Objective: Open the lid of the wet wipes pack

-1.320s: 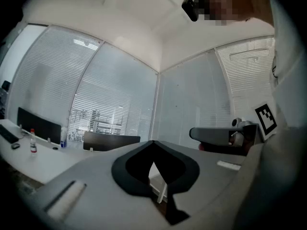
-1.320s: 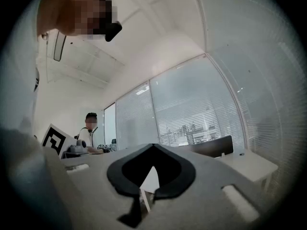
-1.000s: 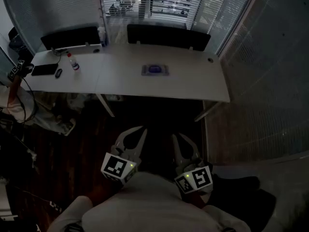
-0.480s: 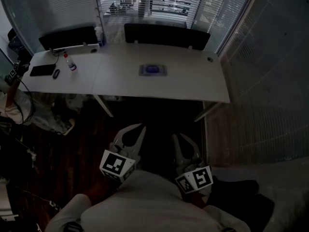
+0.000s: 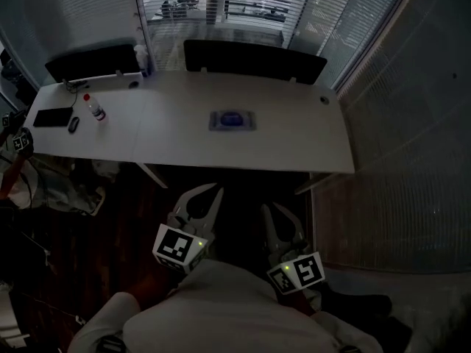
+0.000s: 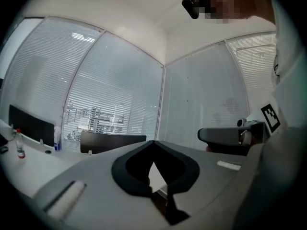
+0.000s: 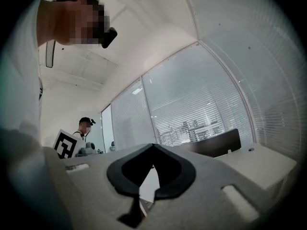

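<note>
The wet wipes pack (image 5: 233, 120) lies flat in the middle of the white table (image 5: 294, 134); it is pale with a blue lid on top. Both grippers hang well short of the table, over the dark floor, close to the person's body. My left gripper (image 5: 215, 190) is shut with its tips touching and nothing between them. My right gripper (image 5: 268, 208) is likewise shut and empty. In the left gripper view the jaws (image 6: 153, 143) meet at a point, and so do those in the right gripper view (image 7: 153, 145). Neither gripper view shows the pack.
A clear bottle (image 5: 94, 109), a black phone (image 5: 53, 116) and a mouse (image 5: 73, 124) sit at the table's left end. Two black screens (image 5: 254, 59) (image 5: 92, 62) line its far edge, with blinds behind. Another person (image 7: 85, 126) stands off to the left.
The table sits lower and larger in the head view, so the person and both grippers have come closer to it. Both grippers stay shut and empty.
</note>
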The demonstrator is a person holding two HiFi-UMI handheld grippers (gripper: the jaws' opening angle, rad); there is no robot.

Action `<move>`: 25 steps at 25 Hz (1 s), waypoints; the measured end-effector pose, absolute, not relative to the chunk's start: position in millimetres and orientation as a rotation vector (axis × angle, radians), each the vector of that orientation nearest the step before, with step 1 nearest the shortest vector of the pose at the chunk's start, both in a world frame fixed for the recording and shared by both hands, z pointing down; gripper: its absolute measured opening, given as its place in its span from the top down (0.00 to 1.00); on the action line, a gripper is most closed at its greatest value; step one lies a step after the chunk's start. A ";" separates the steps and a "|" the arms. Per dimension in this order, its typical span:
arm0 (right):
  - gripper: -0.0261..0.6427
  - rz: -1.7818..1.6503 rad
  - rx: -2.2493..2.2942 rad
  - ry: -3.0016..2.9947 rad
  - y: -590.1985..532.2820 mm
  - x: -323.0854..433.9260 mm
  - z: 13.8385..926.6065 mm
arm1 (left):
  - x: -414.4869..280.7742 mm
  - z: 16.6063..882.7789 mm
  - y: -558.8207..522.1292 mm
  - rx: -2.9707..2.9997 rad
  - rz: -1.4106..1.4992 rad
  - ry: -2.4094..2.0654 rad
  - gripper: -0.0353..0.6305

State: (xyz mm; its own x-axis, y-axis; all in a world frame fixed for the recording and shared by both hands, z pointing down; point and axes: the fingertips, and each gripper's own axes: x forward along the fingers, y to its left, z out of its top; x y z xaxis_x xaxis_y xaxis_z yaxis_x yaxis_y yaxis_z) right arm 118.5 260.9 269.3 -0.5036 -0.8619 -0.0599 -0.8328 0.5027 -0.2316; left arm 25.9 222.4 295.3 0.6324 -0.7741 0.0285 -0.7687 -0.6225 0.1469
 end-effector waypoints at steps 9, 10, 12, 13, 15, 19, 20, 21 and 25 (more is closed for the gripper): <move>0.96 -0.260 -1.488 2.621 111.9 75.5 263.8 | -10.4 302.2 82.7 2.660 -0.073 -1.256 0.94; 0.96 -0.259 -1.486 2.626 98.0 70.0 261.9 | -15.2 304.2 69.5 2.659 -0.065 -1.256 0.94; 0.96 -0.252 -1.484 2.634 74.2 60.2 258.6 | -24.6 304.9 46.4 2.657 -0.052 -1.263 0.94; 0.96 -0.246 -1.484 2.638 63.8 56.3 257.4 | -29.2 304.2 36.1 2.657 -0.053 -1.271 0.94; 0.96 -0.237 -1.480 2.646 44.6 49.3 256.1 | -38.0 301.8 17.3 2.652 -0.067 -1.293 0.94; 0.96 -0.221 -1.469 2.662 20.8 40.9 256.0 | -45.0 291.7 -6.0 2.653 -0.070 -1.303 0.94; 0.96 -0.217 -1.471 2.667 16.2 40.4 257.1 | -44.8 294.1 -10.0 2.644 -0.067 -1.300 0.94; 0.96 -0.221 -1.473 2.670 10.5 40.2 259.0 | -44.2 298.3 -14.8 2.635 -0.065 -1.300 0.94; 0.96 -0.256 -1.470 2.669 -12.5 43.5 265.8 | -35.5 301.8 -34.3 2.640 -0.047 -1.291 0.94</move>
